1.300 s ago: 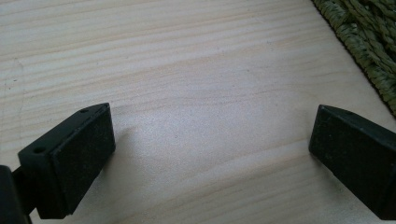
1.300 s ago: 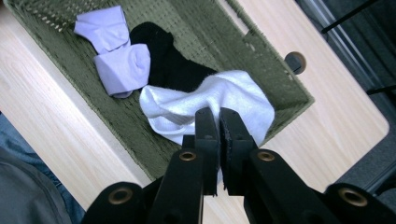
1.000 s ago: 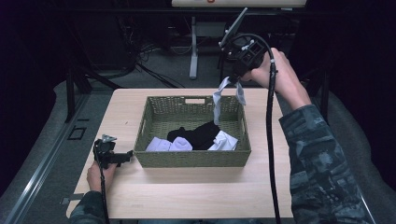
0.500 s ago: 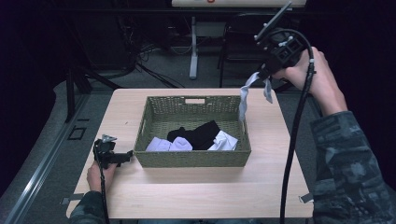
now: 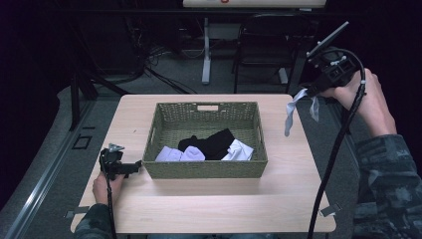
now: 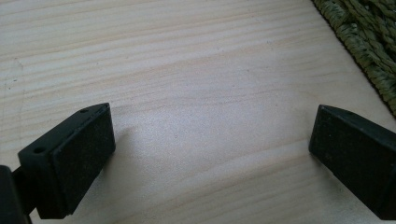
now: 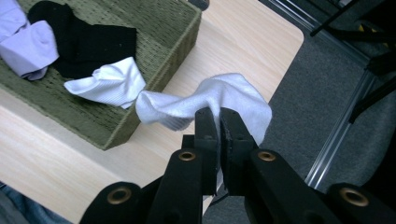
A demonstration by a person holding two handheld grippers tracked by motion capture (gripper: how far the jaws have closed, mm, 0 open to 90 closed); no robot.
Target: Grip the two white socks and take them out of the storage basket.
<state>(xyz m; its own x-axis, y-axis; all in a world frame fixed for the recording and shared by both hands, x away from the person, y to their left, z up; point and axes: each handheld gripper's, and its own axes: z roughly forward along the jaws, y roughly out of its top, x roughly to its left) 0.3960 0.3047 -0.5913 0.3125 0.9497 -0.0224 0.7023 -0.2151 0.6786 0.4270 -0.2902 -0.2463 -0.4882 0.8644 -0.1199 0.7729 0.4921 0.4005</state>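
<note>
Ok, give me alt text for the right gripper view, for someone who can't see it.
The right gripper, jaws shut, holds a white sock in the air above the far corner of a light wooden table. To the left, a green woven basket holds a black sock and other white socks.

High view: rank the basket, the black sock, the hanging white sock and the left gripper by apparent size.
1. Wicker basket
2. Black sock
3. White sock held in the right gripper, and the left gripper: they look alike in size, and the sock hangs nearer the camera, so unranked.
</note>
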